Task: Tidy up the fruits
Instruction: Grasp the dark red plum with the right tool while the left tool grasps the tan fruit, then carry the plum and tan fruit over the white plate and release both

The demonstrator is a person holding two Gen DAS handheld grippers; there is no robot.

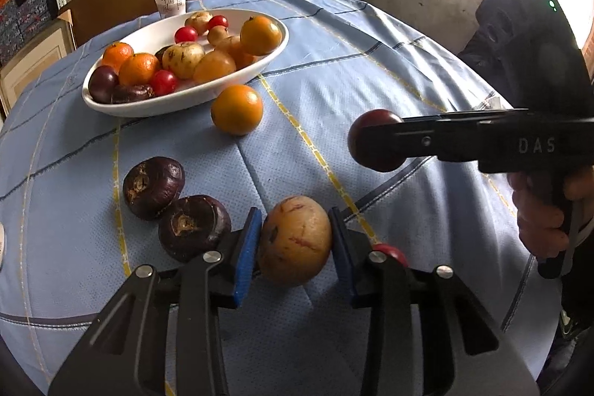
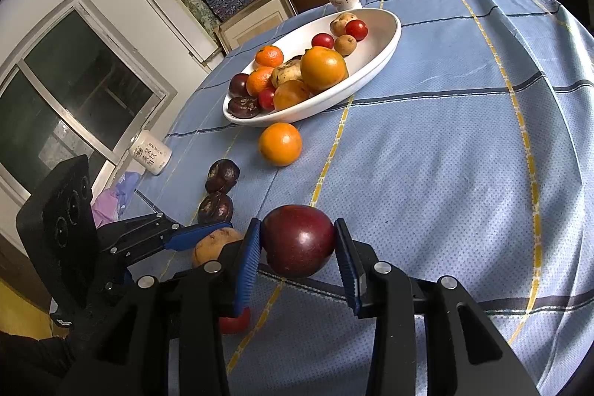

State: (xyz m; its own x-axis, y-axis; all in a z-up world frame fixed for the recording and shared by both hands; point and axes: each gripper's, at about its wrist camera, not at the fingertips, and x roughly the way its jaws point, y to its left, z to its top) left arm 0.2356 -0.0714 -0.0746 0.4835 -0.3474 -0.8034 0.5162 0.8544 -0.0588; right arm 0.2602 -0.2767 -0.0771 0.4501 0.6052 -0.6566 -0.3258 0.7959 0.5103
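— Claws, both of them: what are they gripping?
— Left claw (image 1: 293,244) is clamped on a tan fruit (image 1: 294,240); right claw (image 2: 299,244) is clamped on a dark red plum (image 2: 299,240), above the counter (image 2: 445,154).
— And the rest?
— Mostly in the white bowl (image 1: 122,106); one orange (image 1: 237,109) just beside it.

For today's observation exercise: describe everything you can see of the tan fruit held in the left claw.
The tan fruit is roundish and yellow-brown, with a smooth, matte skin marked by reddish streaks and a dark blemish. It looks whole. The left claw is shut on it, one blue pad pressed to each side. It sits just over the blue tablecloth; whether it touches the cloth cannot be told. Two dark purple fruits lie to its left, apart from it.
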